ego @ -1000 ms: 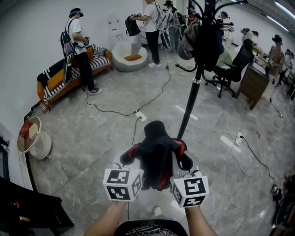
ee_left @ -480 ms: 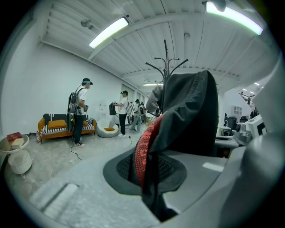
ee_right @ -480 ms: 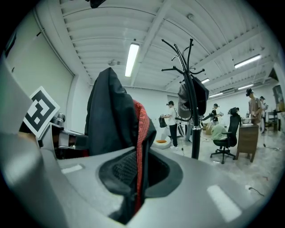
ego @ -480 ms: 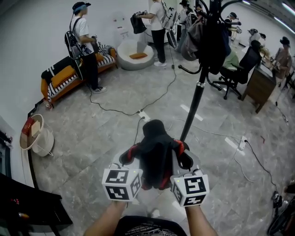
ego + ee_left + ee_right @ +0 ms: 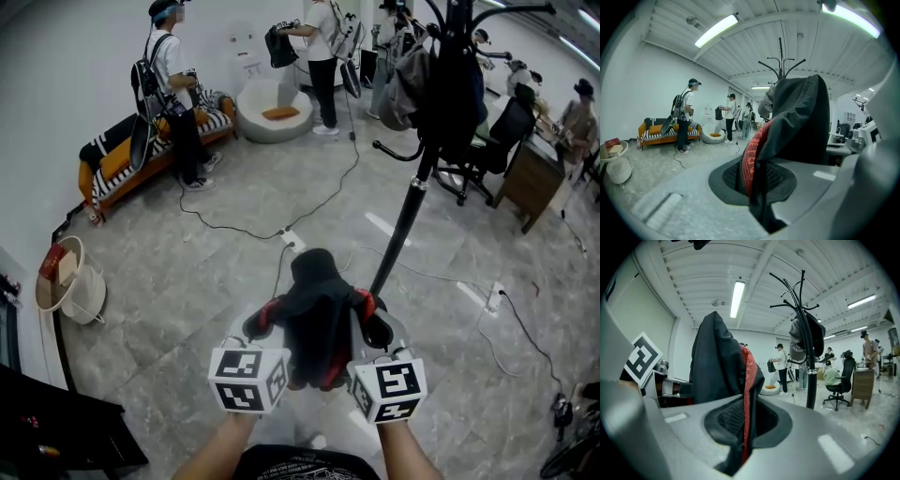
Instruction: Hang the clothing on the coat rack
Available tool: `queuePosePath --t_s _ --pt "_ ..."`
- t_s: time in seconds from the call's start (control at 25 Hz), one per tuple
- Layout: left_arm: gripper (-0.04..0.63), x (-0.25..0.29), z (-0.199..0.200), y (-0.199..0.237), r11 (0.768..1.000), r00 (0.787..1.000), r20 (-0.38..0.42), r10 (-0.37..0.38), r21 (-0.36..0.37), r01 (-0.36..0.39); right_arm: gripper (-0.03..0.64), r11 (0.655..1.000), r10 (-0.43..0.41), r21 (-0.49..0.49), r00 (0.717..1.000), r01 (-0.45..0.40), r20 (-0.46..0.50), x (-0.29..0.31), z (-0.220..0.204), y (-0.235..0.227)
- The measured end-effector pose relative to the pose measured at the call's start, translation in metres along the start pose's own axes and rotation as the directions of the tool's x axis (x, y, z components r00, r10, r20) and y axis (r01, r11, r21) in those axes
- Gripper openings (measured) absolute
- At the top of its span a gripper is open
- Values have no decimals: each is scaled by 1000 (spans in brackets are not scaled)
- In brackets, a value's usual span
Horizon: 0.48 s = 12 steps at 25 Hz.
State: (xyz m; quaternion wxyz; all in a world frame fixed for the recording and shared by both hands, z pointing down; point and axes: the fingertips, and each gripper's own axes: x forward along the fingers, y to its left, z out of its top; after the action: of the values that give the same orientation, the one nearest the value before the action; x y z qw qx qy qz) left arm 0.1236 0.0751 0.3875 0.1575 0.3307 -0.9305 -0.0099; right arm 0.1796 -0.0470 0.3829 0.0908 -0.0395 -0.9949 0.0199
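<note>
A black garment with red knit trim (image 5: 314,314) hangs between my two grippers, held up in front of me. The left gripper (image 5: 267,323) is shut on its left red edge, which shows pinched between the jaws as the garment (image 5: 787,136). On the other side, my right gripper (image 5: 368,323) is shut on the right red edge of the same garment (image 5: 726,376). The black coat rack (image 5: 412,202) stands ahead and to the right, its pole (image 5: 809,357) upright, with dark and grey clothes (image 5: 427,80) hung on its upper hooks (image 5: 780,63).
Cables and power strips (image 5: 291,239) lie on the tiled floor near the rack's foot. A white basket (image 5: 70,281) stands at the left wall, an orange striped sofa (image 5: 141,155) behind it. Several people stand at the back; an office chair (image 5: 487,141) and desk are at right.
Both grippers and the held garment have moved forward together; the coat rack's pole has shifted right in the head view. The grip on the garment is unchanged.
</note>
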Motion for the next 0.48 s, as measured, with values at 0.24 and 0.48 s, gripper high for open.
queuePosePath --t_s 0.24,0.48 --pt "25 33 8 39 999 999 -8 -31 -15 31 21 1000 -24 -6 999 23 -23 46 4 7" --pt "25 66 21 76 997 997 -14 -78 -24 78 21 997 -72 -13 997 72 -42 90 9 14"
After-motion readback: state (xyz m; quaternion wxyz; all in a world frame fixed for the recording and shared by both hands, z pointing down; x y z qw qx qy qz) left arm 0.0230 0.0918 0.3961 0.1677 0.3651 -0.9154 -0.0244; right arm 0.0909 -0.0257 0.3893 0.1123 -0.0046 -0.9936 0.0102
